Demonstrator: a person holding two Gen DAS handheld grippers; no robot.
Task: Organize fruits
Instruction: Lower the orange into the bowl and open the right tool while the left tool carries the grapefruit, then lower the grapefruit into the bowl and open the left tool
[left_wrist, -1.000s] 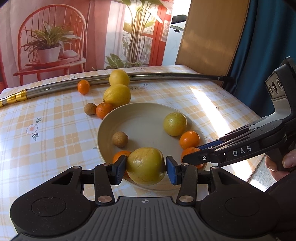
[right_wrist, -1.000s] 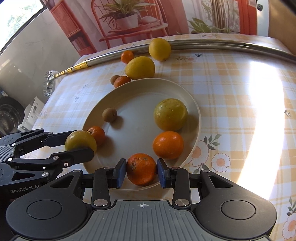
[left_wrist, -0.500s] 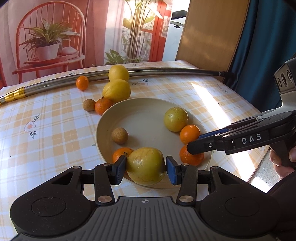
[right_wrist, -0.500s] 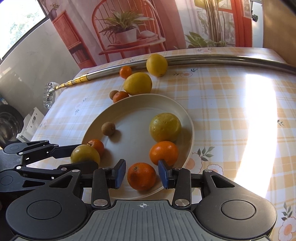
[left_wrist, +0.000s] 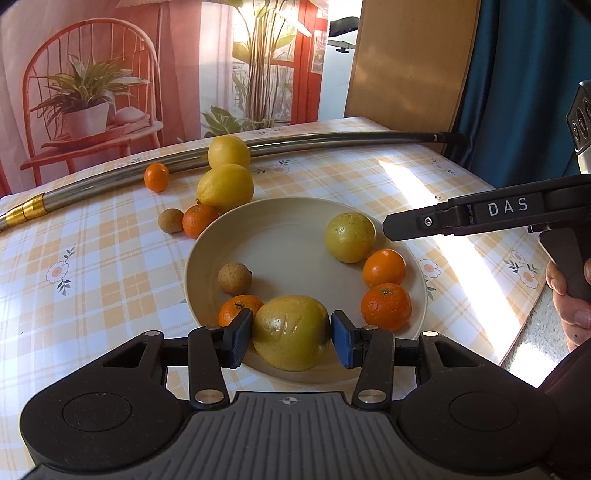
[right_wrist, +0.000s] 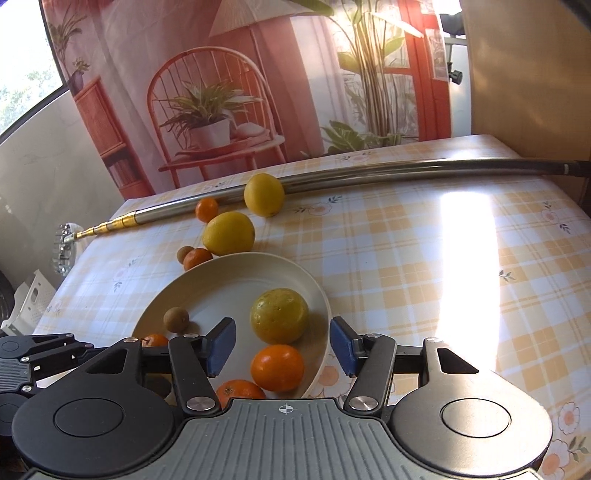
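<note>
The left gripper (left_wrist: 291, 331) was clamped on a large yellow fruit (left_wrist: 290, 332) with dull, scarred skin, which sat at the near rim of a round cream plate (left_wrist: 280, 243). The right gripper (right_wrist: 280, 345) stood apart, holding nothing, above the plate's right side, over two glossy mandarins (right_wrist: 277, 367). Also in the plate were a speckled yellow-green round fruit (left_wrist: 349, 237), a small brown rough-skinned fruit (left_wrist: 234, 278) and another mandarin (left_wrist: 236, 310) touching the held fruit on its left. The plate's middle lay bare. Just beyond its far-left rim, on the table (left_wrist: 92, 266) with its smooth yellow-checked cloth, lay a mandarin (left_wrist: 199, 220) beside a small brown fruit (left_wrist: 170, 220), then two lemons (left_wrist: 226, 187) and a smaller orange fruit (left_wrist: 156, 177). A long metal pole (left_wrist: 332, 138) ran along the far edge. The right half of the table was open and sunlit.
</note>
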